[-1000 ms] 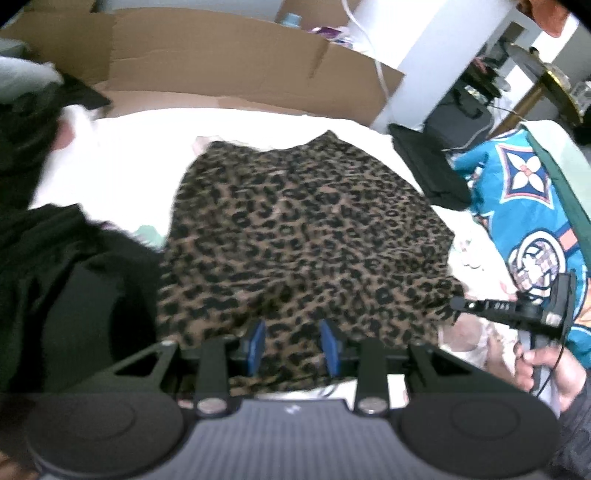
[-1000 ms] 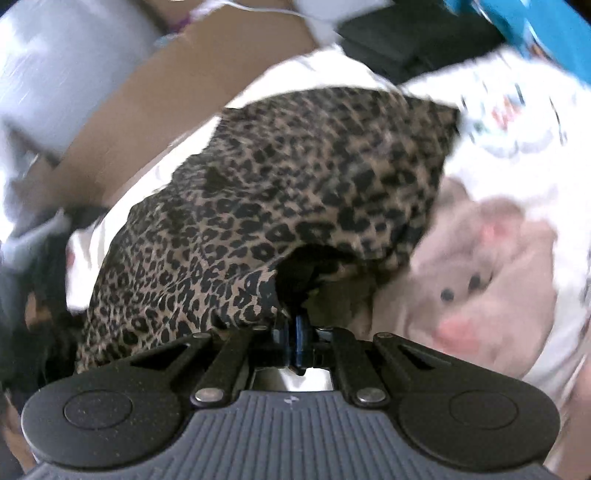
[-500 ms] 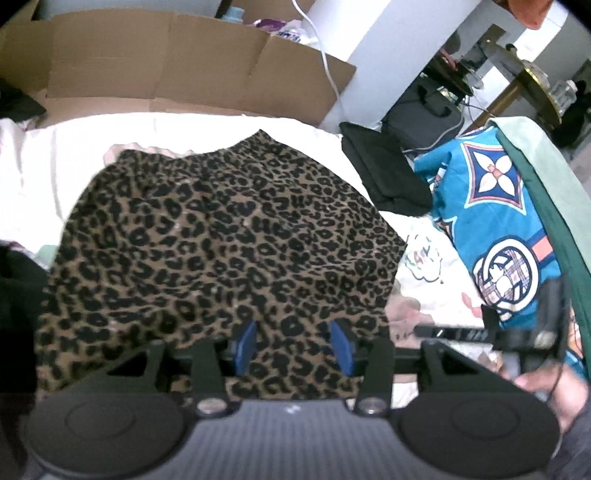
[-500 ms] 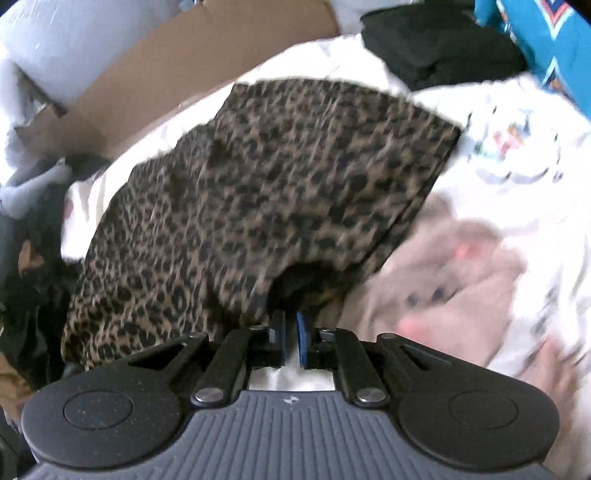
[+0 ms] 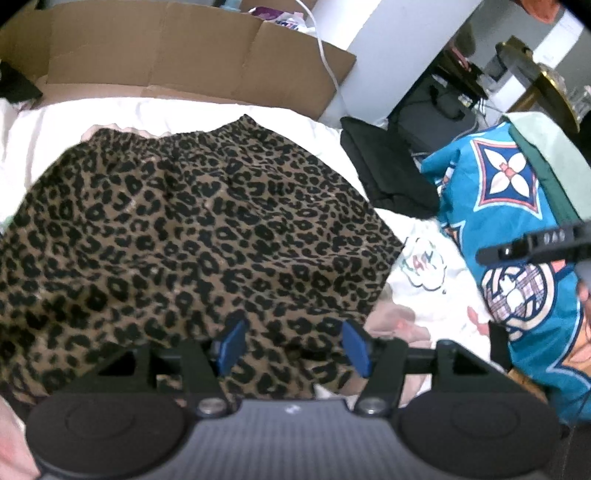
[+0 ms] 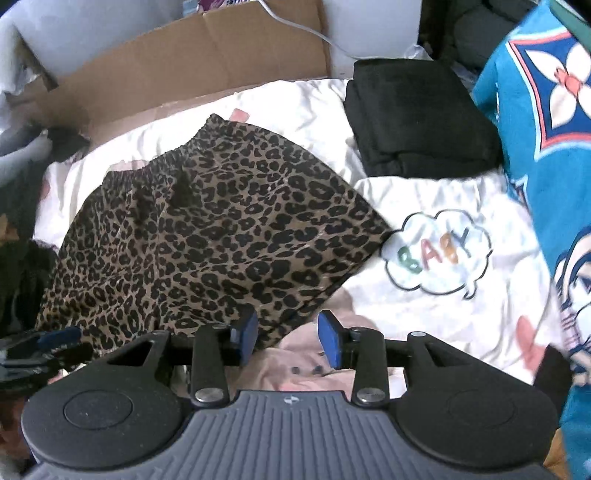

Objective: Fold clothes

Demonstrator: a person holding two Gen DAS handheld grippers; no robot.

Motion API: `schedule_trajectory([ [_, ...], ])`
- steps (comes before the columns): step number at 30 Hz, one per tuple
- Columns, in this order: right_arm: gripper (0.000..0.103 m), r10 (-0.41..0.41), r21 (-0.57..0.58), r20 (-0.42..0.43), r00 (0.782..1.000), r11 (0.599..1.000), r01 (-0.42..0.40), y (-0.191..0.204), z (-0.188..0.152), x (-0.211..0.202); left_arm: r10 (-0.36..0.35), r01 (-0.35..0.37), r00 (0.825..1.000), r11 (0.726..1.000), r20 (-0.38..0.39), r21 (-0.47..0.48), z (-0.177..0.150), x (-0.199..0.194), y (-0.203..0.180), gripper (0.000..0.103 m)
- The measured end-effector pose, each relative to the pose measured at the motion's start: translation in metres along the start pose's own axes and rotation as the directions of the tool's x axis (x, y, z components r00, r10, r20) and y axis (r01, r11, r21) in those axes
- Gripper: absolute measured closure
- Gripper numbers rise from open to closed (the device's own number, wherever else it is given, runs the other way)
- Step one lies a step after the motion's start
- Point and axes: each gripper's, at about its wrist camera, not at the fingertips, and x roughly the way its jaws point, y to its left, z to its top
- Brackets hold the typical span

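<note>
Leopard skirt (image 6: 221,236) flat, both grippers (open) above

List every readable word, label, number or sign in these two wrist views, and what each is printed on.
"BABY": coloured letters inside a cloud outline printed on the white bedsheet, read in the right wrist view.
The same cloud print in the left wrist view: too blurred to read.
Light markings on the right gripper's black finger: too small to read.
Print on the bag behind the cardboard: blurred, unreadable.
</note>
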Motion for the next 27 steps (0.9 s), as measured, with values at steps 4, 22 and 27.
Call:
schedule_trajectory([
  [4, 0.059, 0.0, -0.028, -0.028, 1.0, 1.0, 0.0, -0.013, 0.027, -0.008, 0.022, -0.022, 1.0, 1.0, 0.016, -0.004, -0.018, 0.015, -0.017, 0.041],
  [22, 0.056, 0.112, 0.046, 0.302, 0.947, 0.99, -0.131, -0.108, 0.005, 0.13, 0.252, -0.26, 0.965, 0.959, 0.075, 0.111, -0.063, 0.088, -0.073, 0.042],
  [27, 0.053, 0.114, 0.106, 0.333, 0.936, 0.982, -0.158, -0.122, -0.016, 0.168, 0.29, -0.291, 0.957, 0.956, 0.029, 0.048, -0.064, 0.101, -0.062, 0.071],
])
